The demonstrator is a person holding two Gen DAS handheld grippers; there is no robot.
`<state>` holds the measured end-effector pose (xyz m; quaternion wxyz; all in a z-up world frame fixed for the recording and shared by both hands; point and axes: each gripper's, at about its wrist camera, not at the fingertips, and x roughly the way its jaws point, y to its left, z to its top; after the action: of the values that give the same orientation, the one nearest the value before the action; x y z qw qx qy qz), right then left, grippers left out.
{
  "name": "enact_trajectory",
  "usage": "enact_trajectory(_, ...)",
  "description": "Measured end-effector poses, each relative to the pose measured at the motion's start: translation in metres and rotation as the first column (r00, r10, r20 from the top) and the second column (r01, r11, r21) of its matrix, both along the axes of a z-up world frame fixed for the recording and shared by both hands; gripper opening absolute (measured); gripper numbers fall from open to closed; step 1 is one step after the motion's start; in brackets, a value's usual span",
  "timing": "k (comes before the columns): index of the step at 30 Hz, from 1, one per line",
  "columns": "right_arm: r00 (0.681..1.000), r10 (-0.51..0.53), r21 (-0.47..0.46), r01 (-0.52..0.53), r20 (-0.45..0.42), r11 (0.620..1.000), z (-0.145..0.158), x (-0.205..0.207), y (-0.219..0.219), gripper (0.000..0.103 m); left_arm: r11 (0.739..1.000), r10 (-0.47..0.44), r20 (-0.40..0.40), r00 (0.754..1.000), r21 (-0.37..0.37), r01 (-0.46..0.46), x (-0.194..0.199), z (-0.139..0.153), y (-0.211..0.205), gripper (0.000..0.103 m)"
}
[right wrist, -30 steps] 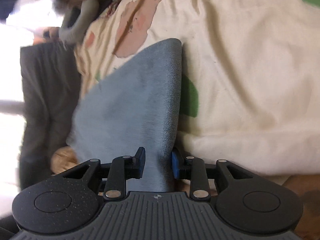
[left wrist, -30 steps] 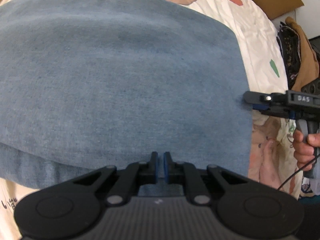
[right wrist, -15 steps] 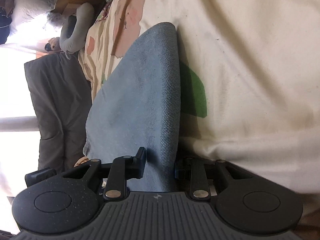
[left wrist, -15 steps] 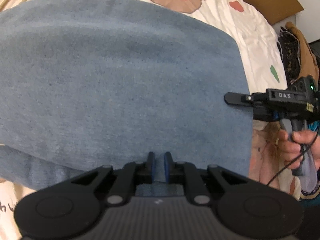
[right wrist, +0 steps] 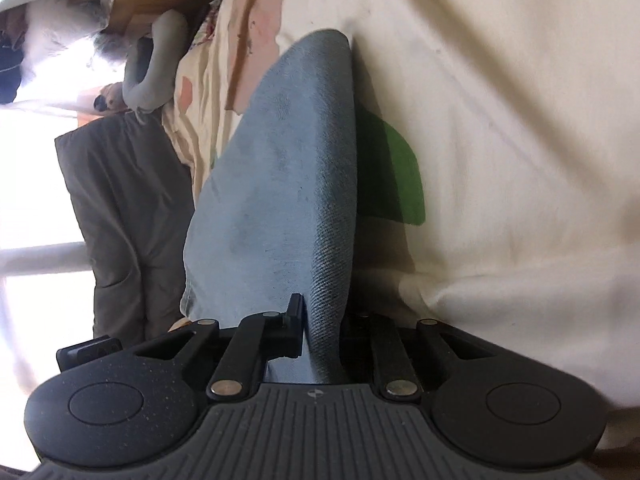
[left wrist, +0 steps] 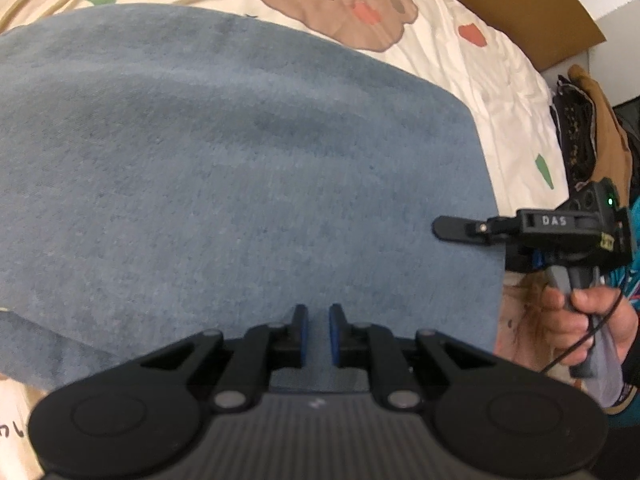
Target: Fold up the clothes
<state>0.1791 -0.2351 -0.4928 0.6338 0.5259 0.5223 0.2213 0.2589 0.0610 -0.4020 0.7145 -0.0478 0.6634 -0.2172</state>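
Our left gripper (left wrist: 317, 333) pinches the folded blue denim garment (left wrist: 240, 184) on the bear-print bedsheet (left wrist: 492, 80); our right gripper's (right wrist: 320, 334) jaws are closing on its edge.

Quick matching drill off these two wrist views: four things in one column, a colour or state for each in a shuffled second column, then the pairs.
Things
1. blue garment
2. bedsheet
3. left tongs
4. right tongs

States
A. cream, with a bear print
B. closing on the garment's side edge
C. spread flat on the bed
D. clamped on the garment's near edge

Pairs: 1-C, 2-A, 3-D, 4-B
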Motion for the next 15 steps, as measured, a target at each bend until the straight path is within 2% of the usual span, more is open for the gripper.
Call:
enact_trajectory(2,1.0,0.011,-0.034,-0.01,0.015,0.999,0.004,0.001,0.004,0.006,1.0,0.004,0.0,1.0,-0.002,-0.004,0.001,-0.001,-0.002,0.01)
enact_trajectory(15,0.994,0.003,-0.111,0.01,0.112,0.994,0.06,0.012,-0.015,0.005,0.998,0.013,0.034,0.999,-0.055,-0.011,0.01,0.008,-0.009,0.011)
